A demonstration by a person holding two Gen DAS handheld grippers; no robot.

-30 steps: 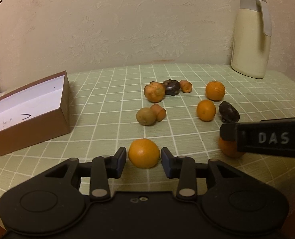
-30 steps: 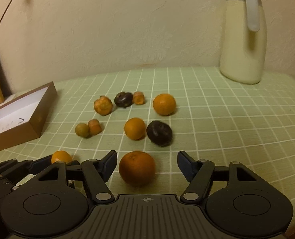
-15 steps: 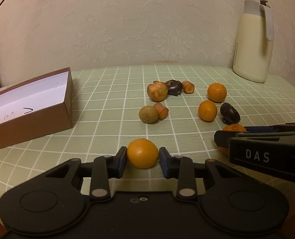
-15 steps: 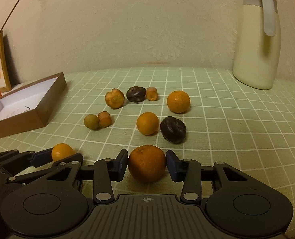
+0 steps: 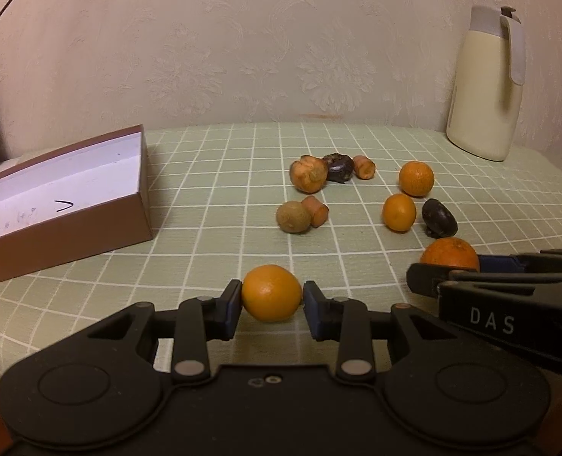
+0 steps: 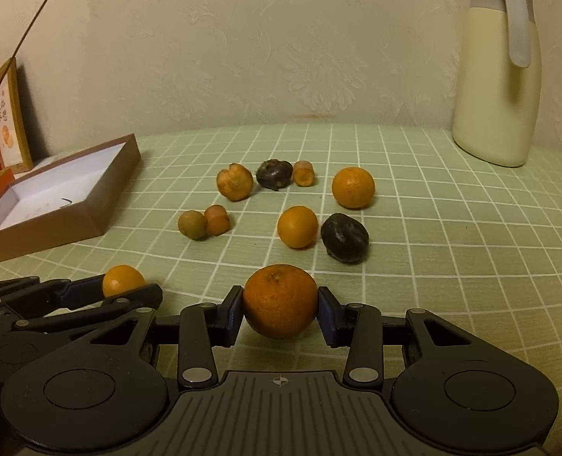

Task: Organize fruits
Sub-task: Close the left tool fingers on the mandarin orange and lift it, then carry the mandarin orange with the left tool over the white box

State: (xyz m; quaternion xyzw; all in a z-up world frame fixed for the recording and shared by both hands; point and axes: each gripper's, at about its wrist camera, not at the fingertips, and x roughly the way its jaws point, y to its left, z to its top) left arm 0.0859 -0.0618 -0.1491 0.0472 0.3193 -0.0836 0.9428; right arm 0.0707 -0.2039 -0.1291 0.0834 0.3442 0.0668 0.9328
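Note:
Between the pads of my left gripper (image 5: 272, 298) sits a small orange (image 5: 271, 295), low over the green checked cloth; the gripper is shut on it. To its right, my right gripper (image 6: 280, 304) is shut on a larger, darker orange (image 6: 280, 299). In the left wrist view that larger orange (image 5: 450, 252) shows above the right gripper's black fingers (image 5: 470, 281). Further back on the cloth lie two loose oranges (image 6: 353, 187) (image 6: 297, 227), two dark fruits (image 6: 344, 237) (image 6: 274, 174), a greenish fruit (image 6: 192, 224) and orange-brown pieces (image 6: 235, 181).
An open brown box (image 6: 91, 212) with a white inside stands at the left. A cream jug (image 6: 497, 87) stands at the back right by the wall. A framed card (image 6: 9, 121) leans at the far left.
The right gripper's jaws have closed from wide apart onto the larger orange. The left jaws have closed the small gap onto their orange.

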